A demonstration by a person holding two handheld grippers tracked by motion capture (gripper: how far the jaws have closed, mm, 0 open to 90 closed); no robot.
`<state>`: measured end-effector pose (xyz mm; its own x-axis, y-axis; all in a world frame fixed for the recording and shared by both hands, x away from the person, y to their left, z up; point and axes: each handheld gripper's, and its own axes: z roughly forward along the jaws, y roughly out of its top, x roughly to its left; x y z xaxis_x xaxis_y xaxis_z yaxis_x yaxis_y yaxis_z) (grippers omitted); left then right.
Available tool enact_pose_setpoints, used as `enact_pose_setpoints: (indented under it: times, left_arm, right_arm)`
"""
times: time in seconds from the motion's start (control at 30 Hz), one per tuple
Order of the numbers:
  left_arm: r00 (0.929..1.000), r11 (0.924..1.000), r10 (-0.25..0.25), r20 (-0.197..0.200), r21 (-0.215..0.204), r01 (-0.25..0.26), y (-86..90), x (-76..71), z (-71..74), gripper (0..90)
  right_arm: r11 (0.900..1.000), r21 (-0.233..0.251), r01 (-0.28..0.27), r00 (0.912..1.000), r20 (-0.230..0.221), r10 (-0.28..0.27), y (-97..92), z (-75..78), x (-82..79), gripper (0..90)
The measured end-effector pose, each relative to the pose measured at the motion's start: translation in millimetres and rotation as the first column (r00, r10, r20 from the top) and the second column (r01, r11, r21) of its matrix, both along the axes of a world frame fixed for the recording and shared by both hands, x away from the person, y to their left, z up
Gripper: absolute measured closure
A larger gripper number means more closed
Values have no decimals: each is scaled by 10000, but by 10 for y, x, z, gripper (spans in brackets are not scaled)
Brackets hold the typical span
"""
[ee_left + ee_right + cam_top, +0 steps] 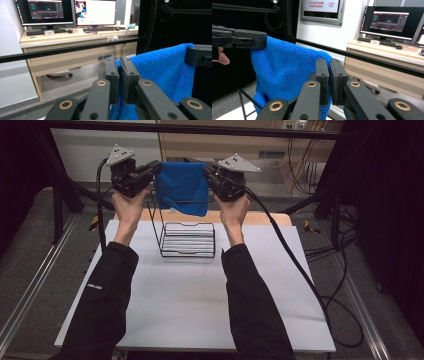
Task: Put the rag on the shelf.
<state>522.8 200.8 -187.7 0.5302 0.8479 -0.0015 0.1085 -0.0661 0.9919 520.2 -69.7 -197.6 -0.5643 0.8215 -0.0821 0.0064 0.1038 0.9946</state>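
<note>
A blue cloth (182,188) hangs stretched between my two grippers, held up above the far part of the table. My left gripper (156,169) is shut on the cloth's upper left corner, and my right gripper (206,170) is shut on its upper right corner. In the left gripper view the cloth (160,72) drapes down from the pinched jaws of the left gripper (120,66). In the right gripper view the cloth (284,75) hangs left of the right gripper (329,65). A black wire rack (186,237) stands on the table below the cloth, whose lower edge overlaps the rack's upright back.
The rack rests on a white table top (190,295) with a wooden strip (250,216) at its far edge. A black frame bar (200,129) runs across behind the grippers. Cables (300,265) trail over the table's right side. A desk with monitors (70,11) stands beyond.
</note>
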Motion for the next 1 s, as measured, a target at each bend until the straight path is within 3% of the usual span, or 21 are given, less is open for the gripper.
enact_pose_setpoints:
  times: [0.27, 0.43, 0.53, 0.7, 1.0]
  left_arm:
    - [9999, 9999, -121, -121, 52, 121, -2, -10, -134, 847]
    - [9997, 9996, -241, 33, -129, 242, 39, -66, -91, 847]
    - [9995, 9995, -316, 95, -24, 316, 60, -116, -83, 847]
    - [9990, 9990, -436, -18, 131, 436, 93, -180, -149, 846]
    - [9964, 9965, -830, -189, 54, 831, 142, -263, -211, 845]
  right_arm:
    - [10000, 11, -40, 9997, -229, 40, -27, -142, 6, 864]
    - [9997, 134, -219, 9996, -165, 221, -27, -130, -29, 863]
    - [9994, 62, -332, 9994, -84, 332, -27, -124, -74, 862]
    - [9991, 9, -432, 9989, -205, 433, -20, -167, -139, 860]
    - [9967, -102, -806, 9954, -523, 800, -48, -168, -219, 859]
